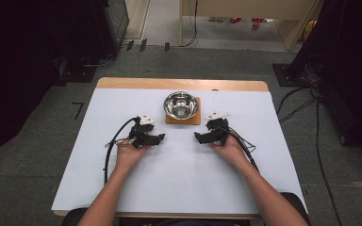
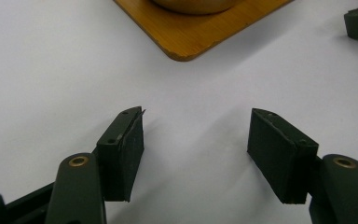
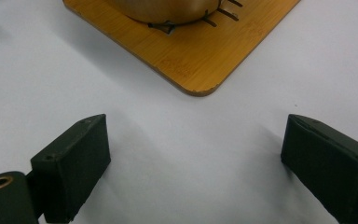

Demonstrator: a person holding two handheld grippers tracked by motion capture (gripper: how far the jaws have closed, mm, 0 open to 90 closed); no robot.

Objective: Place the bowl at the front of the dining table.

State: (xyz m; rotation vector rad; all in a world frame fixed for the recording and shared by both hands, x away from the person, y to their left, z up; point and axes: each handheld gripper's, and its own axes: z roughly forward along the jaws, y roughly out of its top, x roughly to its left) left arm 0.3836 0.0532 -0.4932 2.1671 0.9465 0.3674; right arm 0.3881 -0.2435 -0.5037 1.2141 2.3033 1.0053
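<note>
Both hands rest low on the table, my left gripper (image 1: 156, 138) and right gripper (image 1: 199, 137) spread wide, holding nothing. The steel bowl (image 1: 181, 104) sits on its wooden board (image 3: 200, 56) just ahead, between them. Looks like the start; next I'd reach forward.

left tool (image 2: 196, 140) jaws apart, empty | wooden board (image 2: 200, 28) corner ahead | white table (image 2: 51, 70)

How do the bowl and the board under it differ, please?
The bowl is shiny metal, while the board is matt orange-brown wood. The bowl is round and deep; the board is flat with rounded corners. The bowl rests on the board; the board lies on the white table.
</note>
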